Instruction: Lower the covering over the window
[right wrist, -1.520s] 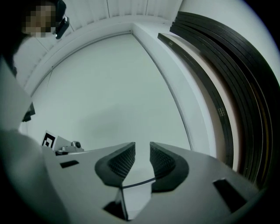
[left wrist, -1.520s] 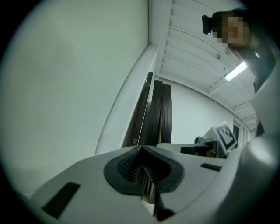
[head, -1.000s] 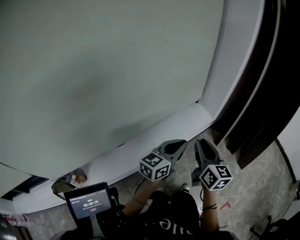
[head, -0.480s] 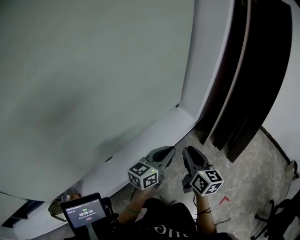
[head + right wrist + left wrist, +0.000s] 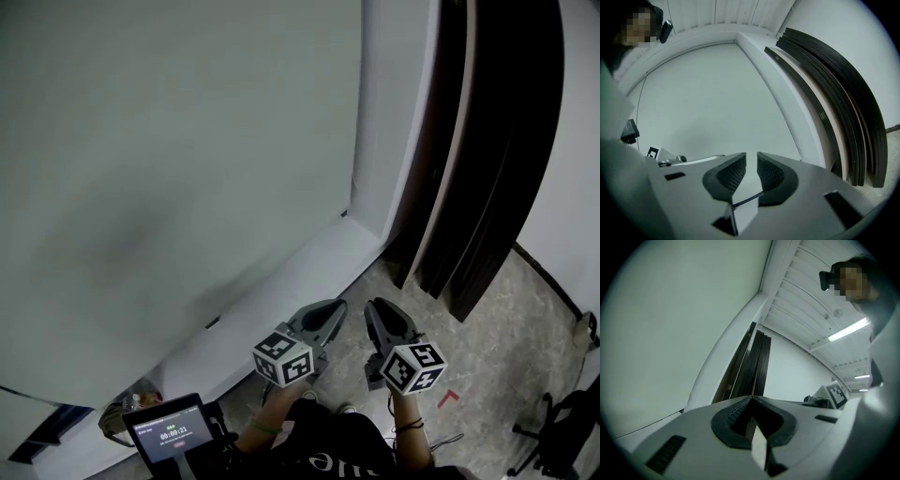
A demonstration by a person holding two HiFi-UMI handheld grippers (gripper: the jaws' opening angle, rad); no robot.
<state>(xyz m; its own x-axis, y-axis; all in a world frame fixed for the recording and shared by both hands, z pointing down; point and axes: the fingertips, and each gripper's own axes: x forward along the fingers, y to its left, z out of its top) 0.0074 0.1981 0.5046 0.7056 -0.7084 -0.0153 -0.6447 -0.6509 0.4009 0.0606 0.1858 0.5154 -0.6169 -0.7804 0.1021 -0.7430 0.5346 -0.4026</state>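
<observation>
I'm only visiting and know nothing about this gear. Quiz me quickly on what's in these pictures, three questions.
1. True or false: the left gripper is holding something.
2. Which has its jaws apart: A the left gripper, B the right gripper?
3. Fill in: in the head view, the dark panels stand to the ____ of the pale window covering.
Key: 1 false, its jaws are together and empty. 2 B; they are closing, nothing between them. 3 right.

Head cam sits high, staring steeply down, with the dark panels (image 5: pixel 478 169) at upper right. Both gripper views sit low and tilt upward: left has the panels dead centre, right has them at its right edge. All three share the panels and the blind (image 5: pixel 169 141).
</observation>
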